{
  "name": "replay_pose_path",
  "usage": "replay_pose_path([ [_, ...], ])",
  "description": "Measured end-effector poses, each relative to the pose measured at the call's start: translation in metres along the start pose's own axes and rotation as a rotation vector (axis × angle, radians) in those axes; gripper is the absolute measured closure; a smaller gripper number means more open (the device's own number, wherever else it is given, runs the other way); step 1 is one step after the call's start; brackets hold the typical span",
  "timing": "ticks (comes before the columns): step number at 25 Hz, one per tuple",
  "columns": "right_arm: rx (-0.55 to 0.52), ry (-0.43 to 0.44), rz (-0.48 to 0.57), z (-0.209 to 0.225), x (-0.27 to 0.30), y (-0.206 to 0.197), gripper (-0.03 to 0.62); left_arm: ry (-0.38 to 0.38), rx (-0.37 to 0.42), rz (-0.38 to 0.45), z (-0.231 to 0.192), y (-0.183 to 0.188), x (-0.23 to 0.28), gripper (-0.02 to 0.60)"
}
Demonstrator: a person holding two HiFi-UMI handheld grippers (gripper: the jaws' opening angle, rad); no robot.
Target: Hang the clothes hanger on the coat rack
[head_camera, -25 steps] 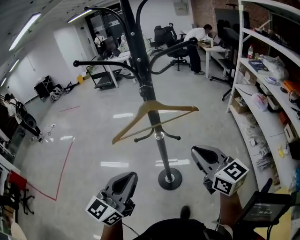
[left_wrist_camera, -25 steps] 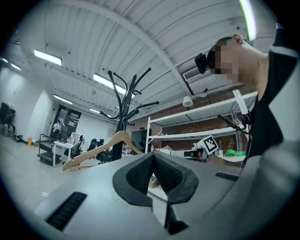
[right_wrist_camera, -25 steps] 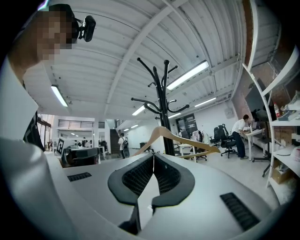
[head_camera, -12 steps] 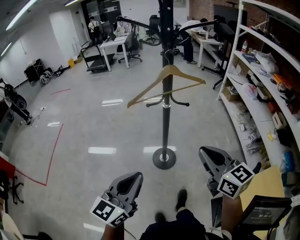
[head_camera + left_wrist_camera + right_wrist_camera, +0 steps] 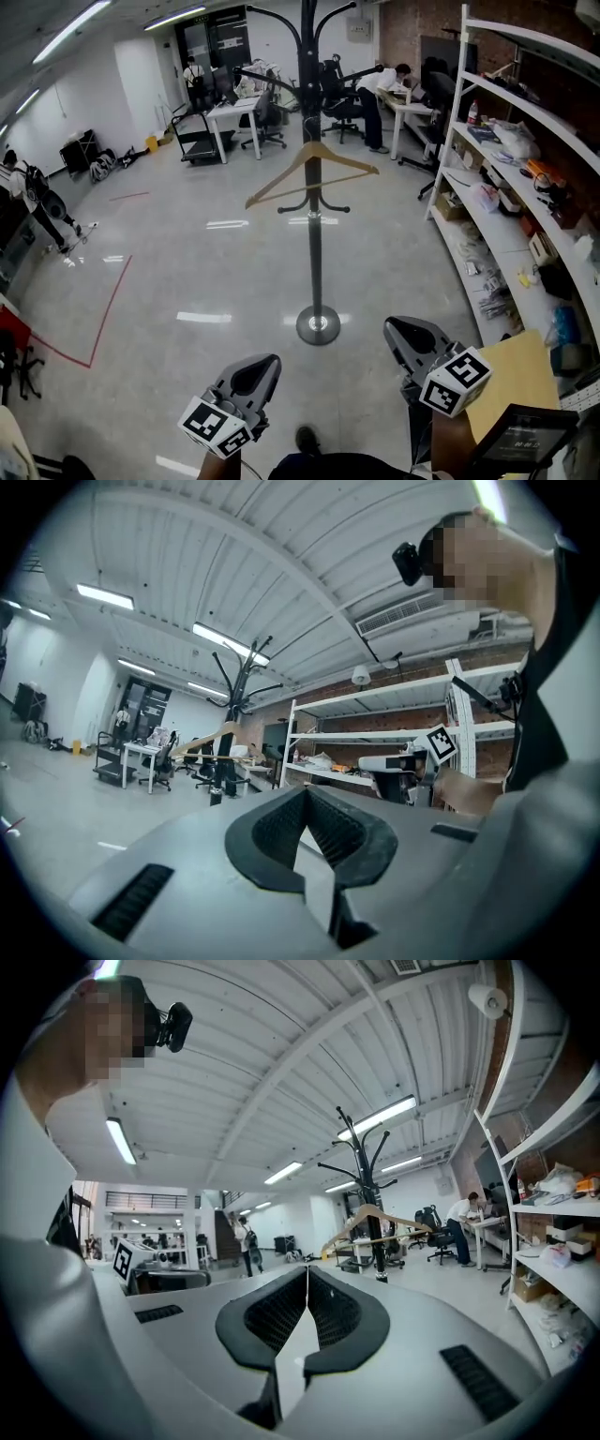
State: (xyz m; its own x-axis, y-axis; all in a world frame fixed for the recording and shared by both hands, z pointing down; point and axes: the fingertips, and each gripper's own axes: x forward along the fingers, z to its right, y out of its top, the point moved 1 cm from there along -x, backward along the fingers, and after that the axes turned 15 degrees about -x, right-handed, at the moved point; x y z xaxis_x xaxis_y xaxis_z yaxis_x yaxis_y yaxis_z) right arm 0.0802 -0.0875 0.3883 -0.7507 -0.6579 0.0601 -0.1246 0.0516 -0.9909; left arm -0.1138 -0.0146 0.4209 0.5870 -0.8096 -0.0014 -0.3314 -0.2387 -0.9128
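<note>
The pale wooden clothes hanger [image 5: 314, 169] hangs on the black metal coat rack [image 5: 314, 246], the left gripper [image 5: 255, 367] and right gripper [image 5: 409, 332] are pressed together and empty, so the hanging seems done and no move remains.

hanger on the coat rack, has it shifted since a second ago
No. The hanger hangs at the same spot on the coat rack, its bar just above the small lower hooks; only the view has backed away.

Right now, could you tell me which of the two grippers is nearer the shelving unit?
The right gripper; it is beside the white shelving unit, while the left gripper is out over the grey floor.
</note>
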Motion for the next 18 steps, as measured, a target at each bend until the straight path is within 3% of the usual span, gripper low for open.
replay_pose_path([
  [4, 0.007, -0.002, 0.008, -0.004, -0.053, -0.005, 0.588, 0.0, 0.021, -0.002, 0.055, -0.017, -0.002, 0.581],
  [10, 0.054, -0.007, -0.023, -0.018, -0.124, -0.041, 0.588, 0.078, -0.031, -0.07, 0.112, -0.06, -0.019, 0.581],
  [15, 0.065, -0.011, -0.01, -0.031, -0.155, -0.036, 0.588, 0.075, -0.011, -0.009, 0.147, -0.057, -0.041, 0.581],
  [18, 0.061, -0.012, 0.001, -0.05, -0.162, -0.028, 0.588, 0.054, -0.003, -0.015, 0.155, -0.062, -0.06, 0.581],
])
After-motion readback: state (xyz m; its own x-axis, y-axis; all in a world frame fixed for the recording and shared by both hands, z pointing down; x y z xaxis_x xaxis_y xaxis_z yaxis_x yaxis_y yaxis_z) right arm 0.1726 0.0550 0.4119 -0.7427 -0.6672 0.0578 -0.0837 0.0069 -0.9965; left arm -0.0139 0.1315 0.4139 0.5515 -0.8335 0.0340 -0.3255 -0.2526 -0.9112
